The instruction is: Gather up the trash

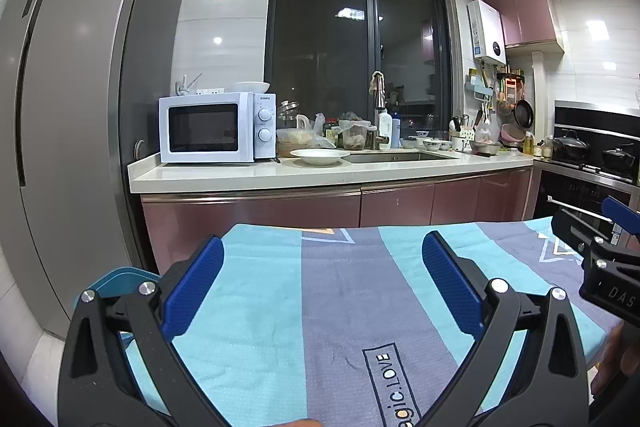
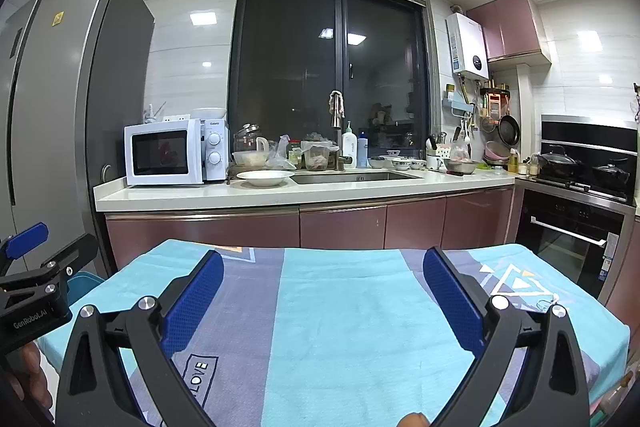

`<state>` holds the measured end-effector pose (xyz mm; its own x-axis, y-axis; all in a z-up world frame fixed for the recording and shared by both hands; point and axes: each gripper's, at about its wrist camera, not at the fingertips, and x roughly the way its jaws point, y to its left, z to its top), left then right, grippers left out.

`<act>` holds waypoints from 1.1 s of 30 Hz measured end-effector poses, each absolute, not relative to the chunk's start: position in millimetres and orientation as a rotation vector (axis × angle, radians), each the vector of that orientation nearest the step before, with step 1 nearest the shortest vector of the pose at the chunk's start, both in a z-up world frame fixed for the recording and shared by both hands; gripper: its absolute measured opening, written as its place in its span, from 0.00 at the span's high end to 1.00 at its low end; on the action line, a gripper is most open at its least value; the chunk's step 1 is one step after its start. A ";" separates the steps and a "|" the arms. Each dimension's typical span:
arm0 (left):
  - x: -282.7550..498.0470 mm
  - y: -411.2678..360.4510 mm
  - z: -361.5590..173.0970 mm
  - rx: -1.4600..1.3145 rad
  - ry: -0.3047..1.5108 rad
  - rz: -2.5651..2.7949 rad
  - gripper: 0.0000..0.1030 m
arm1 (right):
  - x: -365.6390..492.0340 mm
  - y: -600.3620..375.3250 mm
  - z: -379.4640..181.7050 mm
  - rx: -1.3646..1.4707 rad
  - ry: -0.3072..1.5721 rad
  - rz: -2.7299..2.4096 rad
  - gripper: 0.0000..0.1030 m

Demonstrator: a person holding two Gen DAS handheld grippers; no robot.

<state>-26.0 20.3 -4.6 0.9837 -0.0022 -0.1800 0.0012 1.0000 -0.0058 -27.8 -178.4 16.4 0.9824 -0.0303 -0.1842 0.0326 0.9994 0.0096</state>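
Both held side by side over a table draped in a cloth point(image 1: 340, 299) striped turquoise and grey-blue, printed with triangles and a boxed "LOVE" label. Left gripper point(image 1: 323, 253) spread wide, blue pads point(image 1: 192, 287) well apart, nothing between them but bare cloth. Right gripper point(image 2: 323, 269) likewise wide open and empty, its pads point(image 2: 452, 303) apart over the turquoise stripe; also seen at the right edge of the left view point(image 1: 612, 259), with the left one at the left edge of the right view point(image 2: 32, 279). A hand point(image 1: 616, 359) partly visible low at the right edge of the left view. No trash to be made out on the cloth in either view; cannot tell where it lies. A blue bin rim point(image 1: 116, 281) peeking out just beside the table's left edge, behind the left finger. Beyond the table, a counter point(image 1: 280, 175) over pink cabinets, carrying a white microwave point(image 1: 216, 127), a white dish point(image 1: 320, 155) near the sink point(image 1: 396, 157), and a clutter of jars, bags and bottles by the tap. Tall grey fridge point(image 1: 68, 115) at left, touching the counter's end. Dark window point(image 1: 352, 43) behind the sink. Stove point(image 1: 592, 151) with 2 black pots at right, oven point(image 2: 568, 231) under it.
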 end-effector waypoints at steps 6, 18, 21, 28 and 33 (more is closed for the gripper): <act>-24.5 19.8 -3.8 -0.008 0.187 0.001 0.05 | -25.9 -176.1 16.4 0.010 0.192 -0.030 0.06; -22.9 21.0 -4.8 -0.008 0.190 0.004 0.05 | -27.0 -175.2 17.0 0.009 0.192 -0.029 0.06; -22.8 21.2 -4.8 -0.008 0.191 0.004 0.05 | -28.0 -175.4 16.8 0.009 0.190 -0.030 0.06; -21.8 21.1 -5.7 -0.008 0.191 0.002 0.05 | -28.8 -174.5 16.9 0.008 0.188 -0.030 0.06; -21.3 22.1 -7.1 -0.008 0.190 0.000 0.05 | -28.1 -173.0 16.6 0.007 0.190 -0.030 0.06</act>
<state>-21.3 22.1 -7.1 0.9820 -0.0010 -0.1891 -0.0004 1.0000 -0.0077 -28.1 -173.0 16.6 0.9816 -0.0288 -0.1886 0.0301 0.9995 0.0040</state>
